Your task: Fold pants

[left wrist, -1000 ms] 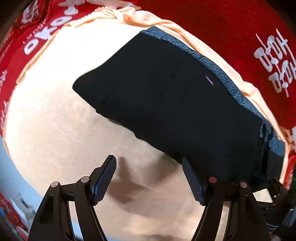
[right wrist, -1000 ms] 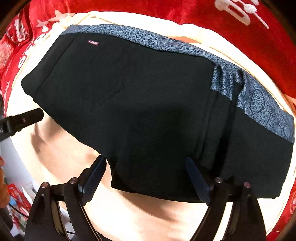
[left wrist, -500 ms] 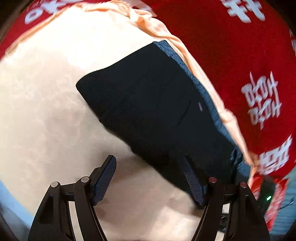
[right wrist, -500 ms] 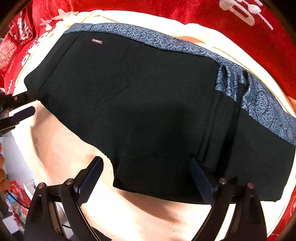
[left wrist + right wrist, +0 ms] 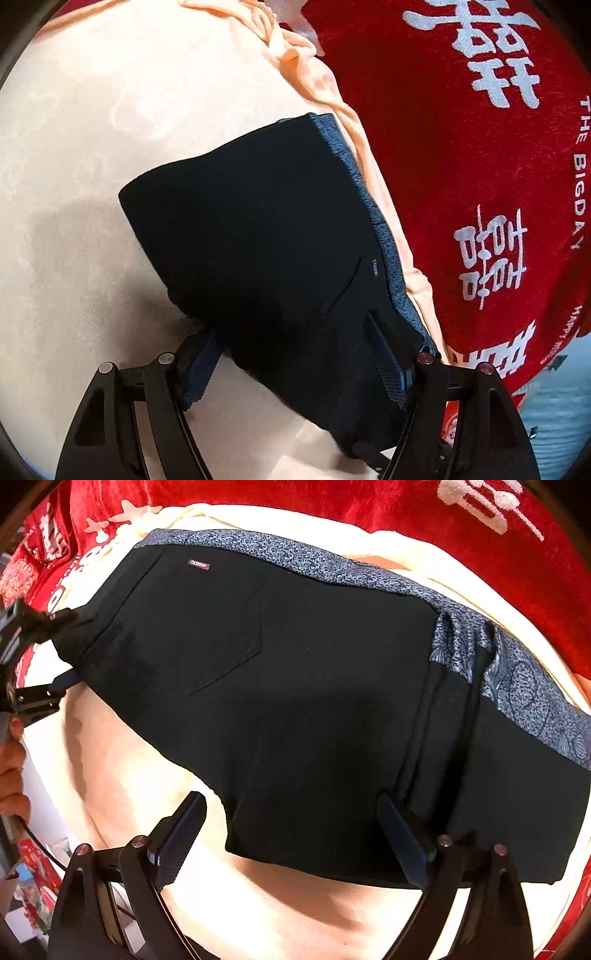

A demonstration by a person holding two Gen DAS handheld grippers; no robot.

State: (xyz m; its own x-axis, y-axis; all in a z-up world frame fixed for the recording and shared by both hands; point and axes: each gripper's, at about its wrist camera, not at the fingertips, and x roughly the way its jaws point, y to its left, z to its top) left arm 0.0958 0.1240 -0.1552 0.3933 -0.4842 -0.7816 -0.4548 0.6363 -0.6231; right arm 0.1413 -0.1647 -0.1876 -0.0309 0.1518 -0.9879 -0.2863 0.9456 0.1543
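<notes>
The pants [image 5: 314, 709] lie as a thick black bundle, already doubled over, on a peach cloth [image 5: 92, 155] that covers a red printed blanket [image 5: 461, 166]. I will take the patterned grey-blue waistband [image 5: 295, 557] as the landmark: it runs along the far edge of the bundle, next to the blanket, and a small sewn label [image 5: 199, 564] sits just below it on the black cloth.

The fabric looks soft and fairly heavy, a knit that will sag and slide over itself rather than hold a crease. Several layers are stacked, so a grip should close on the whole thickness of an edge, not on the top layer alone.

The left gripper [image 5: 295, 365] stands wide, its jaws astride the end of the bundle on the side nearest the label. Whether the pads already press the cloth is hard to tell, since the black fabric hides them.

The right gripper [image 5: 291, 834] is also wide, pointing down with its jaws over the edge opposite the waistband, holding nothing. That near edge, where the layers meet, seems the best place to take hold.
</notes>
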